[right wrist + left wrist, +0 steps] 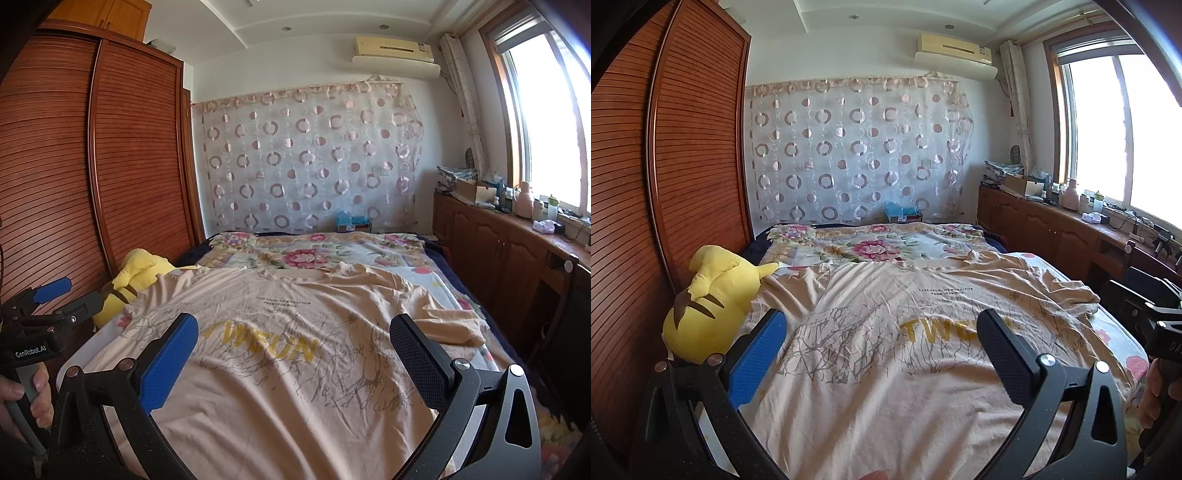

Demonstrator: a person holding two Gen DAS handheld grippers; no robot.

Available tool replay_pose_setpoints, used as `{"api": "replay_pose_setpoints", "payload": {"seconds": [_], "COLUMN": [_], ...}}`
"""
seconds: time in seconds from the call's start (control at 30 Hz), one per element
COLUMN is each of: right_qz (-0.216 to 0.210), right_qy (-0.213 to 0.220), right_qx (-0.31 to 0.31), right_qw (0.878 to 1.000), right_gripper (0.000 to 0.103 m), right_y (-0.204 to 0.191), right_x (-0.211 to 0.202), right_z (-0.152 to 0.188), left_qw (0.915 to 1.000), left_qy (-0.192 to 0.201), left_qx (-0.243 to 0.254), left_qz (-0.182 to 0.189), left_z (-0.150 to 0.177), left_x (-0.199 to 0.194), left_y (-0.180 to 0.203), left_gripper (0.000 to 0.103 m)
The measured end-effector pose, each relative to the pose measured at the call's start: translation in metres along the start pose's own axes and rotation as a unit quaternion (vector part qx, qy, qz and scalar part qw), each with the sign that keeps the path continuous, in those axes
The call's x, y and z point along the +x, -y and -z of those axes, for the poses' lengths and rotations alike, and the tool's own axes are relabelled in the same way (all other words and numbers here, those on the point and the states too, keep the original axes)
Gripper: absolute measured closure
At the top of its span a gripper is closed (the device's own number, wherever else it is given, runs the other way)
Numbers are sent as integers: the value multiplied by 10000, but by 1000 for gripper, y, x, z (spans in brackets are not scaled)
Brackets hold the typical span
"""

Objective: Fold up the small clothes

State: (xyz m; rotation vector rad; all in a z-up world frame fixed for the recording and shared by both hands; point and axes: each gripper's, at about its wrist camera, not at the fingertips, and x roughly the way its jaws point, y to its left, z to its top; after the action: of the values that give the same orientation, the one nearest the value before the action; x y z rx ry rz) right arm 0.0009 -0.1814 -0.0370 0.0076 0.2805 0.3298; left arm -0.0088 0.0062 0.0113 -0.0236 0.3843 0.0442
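A beige T-shirt (886,354) with yellow lettering and a grey line drawing lies spread flat on the bed, collar toward the far end; it also shows in the right wrist view (295,354). My left gripper (882,332) is open and empty, hovering above the shirt's lower half. My right gripper (295,336) is open and empty above the same part. The left gripper also shows at the left edge of the right wrist view (64,295), held by a hand. The shirt's right sleeve (443,317) is rumpled.
A yellow plush toy (709,299) lies at the bed's left edge against a wooden slatted wardrobe (683,166). A floral bedcover (871,247) covers the far bed. A wooden cabinet (498,240) with clutter runs under the window on the right.
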Motion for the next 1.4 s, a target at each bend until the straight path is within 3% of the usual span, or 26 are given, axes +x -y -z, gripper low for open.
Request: {"api": "replay_pose_setpoints", "payload": {"seconds": [1.4], "right_qz": [9], "right_qy": [69], "right_qx": [19], "right_qw": [10000], "right_gripper": [0], "right_y": [1], "right_x": [-1], "right_z": [1], "left_qw": [10000], "left_qy": [12], "left_qx": [24], "left_qz": [-15], "left_z": [1], "left_x": [-1], "left_y": [1], "left_gripper": [0]}}
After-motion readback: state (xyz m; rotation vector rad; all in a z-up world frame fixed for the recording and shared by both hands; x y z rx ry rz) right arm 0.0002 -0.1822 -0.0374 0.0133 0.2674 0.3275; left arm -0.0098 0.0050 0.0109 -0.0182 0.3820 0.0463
